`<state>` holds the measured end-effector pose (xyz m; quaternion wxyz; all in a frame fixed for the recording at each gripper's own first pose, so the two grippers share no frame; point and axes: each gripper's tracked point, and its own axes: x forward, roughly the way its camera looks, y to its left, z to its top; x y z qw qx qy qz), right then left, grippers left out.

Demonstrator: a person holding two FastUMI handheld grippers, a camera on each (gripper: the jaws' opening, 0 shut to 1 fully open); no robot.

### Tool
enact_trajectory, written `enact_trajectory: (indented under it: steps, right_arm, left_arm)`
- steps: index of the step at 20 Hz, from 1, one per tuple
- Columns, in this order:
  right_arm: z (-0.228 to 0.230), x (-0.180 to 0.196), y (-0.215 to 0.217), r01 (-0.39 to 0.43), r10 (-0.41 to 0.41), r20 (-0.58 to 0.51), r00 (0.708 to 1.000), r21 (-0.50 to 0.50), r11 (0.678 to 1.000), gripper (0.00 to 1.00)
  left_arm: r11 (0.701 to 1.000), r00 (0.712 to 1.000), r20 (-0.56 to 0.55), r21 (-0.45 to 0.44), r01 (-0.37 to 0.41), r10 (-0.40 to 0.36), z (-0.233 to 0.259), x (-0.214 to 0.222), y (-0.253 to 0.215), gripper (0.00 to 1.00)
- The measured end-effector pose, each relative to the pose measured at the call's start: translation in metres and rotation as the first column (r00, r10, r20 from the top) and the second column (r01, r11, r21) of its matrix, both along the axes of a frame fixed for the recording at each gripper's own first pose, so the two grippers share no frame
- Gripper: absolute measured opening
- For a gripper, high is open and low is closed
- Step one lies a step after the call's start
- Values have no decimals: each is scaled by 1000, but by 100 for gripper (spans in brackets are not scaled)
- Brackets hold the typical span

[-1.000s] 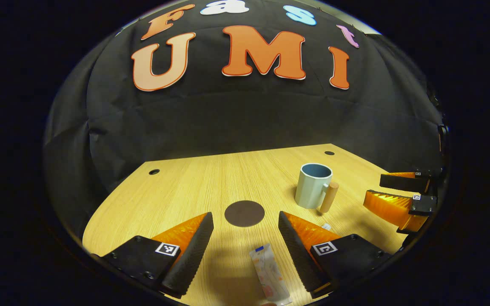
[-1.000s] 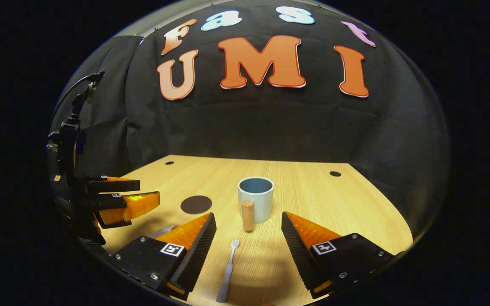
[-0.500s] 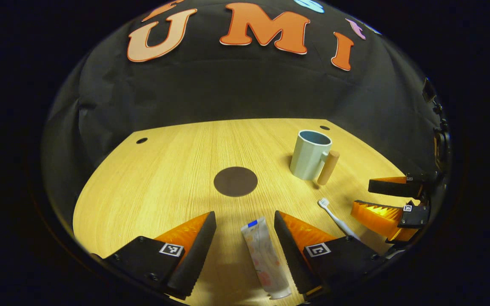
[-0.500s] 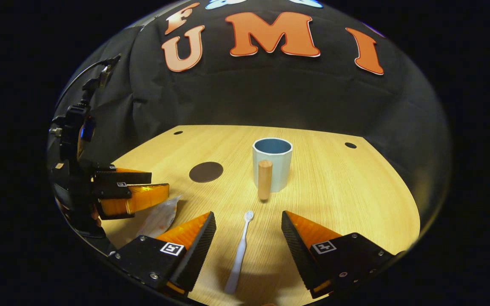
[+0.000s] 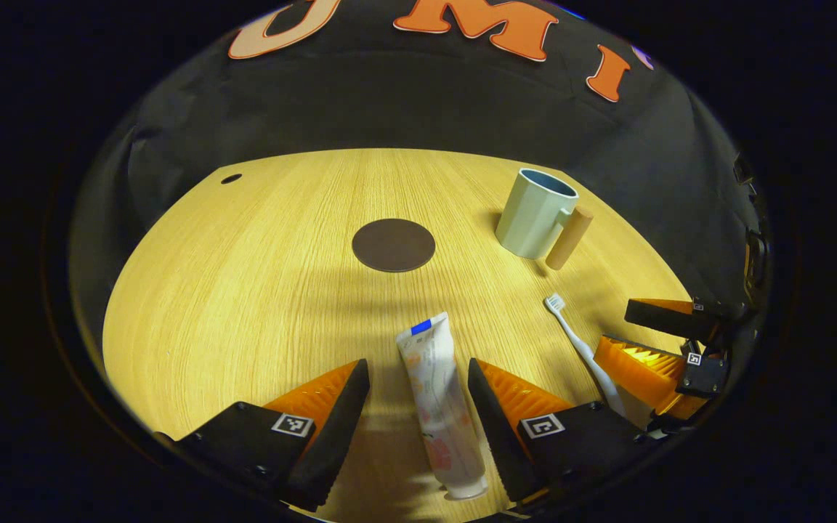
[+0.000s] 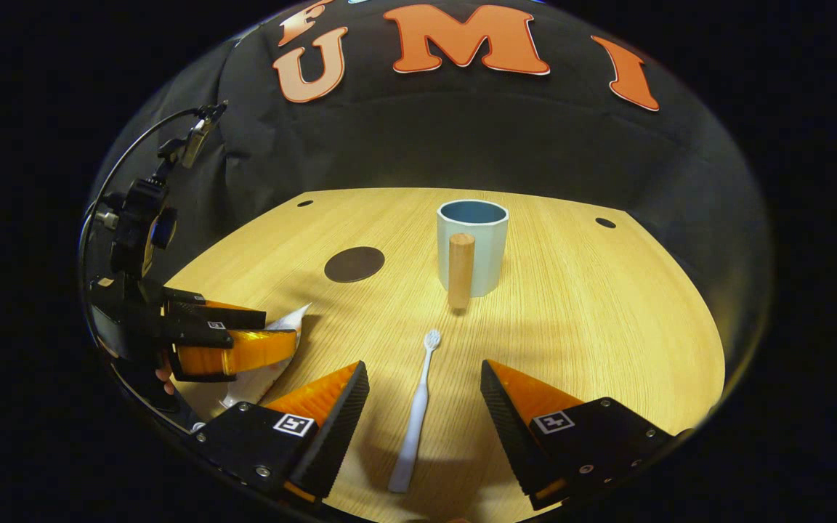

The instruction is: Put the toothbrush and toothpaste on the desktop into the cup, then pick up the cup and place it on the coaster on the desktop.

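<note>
no readable words, brand names or numbers. the toothpaste tube [image 5: 437,396] carries printing on its side, too small and blurred to make out. each finger block of the left gripper [image 5: 415,370] and the right gripper [image 6: 424,374] bears a small square black-and-white coded marker, a pattern rather than text; similar tiny markers sit on the other gripper seen farther off

Left gripper [image 5: 415,392]: two wedge-shaped fingers with ridged inner faces, on black blocks; each block carries a small square black-and-white tag and round screws. Right gripper [image 6: 424,396]: same build, tagged blocks, screws along edges. From right gripper view, left gripper body [image 6: 135,290] is a black housing with a round camera unit on top and a thin cable looping above it.
</note>
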<state>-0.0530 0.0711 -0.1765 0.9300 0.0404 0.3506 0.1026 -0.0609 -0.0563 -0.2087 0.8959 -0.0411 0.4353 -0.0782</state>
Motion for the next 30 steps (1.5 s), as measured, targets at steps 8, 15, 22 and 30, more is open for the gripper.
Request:
enact_trajectory:
  steps: [8, 15, 22, 30]
  right_arm:
    - [-11, -9, 7, -31, 31, -50, 998, 5, 1000, 94]
    - [-19, -10, 10, -26, 26, -89, 996, 1, 1000, 94]
    - [-27, -12, 17, -35, 33, -129, 991, -9, 999, 78]
    - [-41, -7, 5, 20, -26, -152, 988, -44, 999, 39]
  left_arm:
    - [1000, 999, -41, 17, -2, 2, -12, -5, -11, 80]
    - [998, 996, -76, -44, -44, 40, -13, -9, -1, 25]
    - [996, 997, -53, -62, -58, 55, -12, -6, 1, 17]
    - [994, 996, -19, -60, -90, 89, -7, -3, 5, 17]
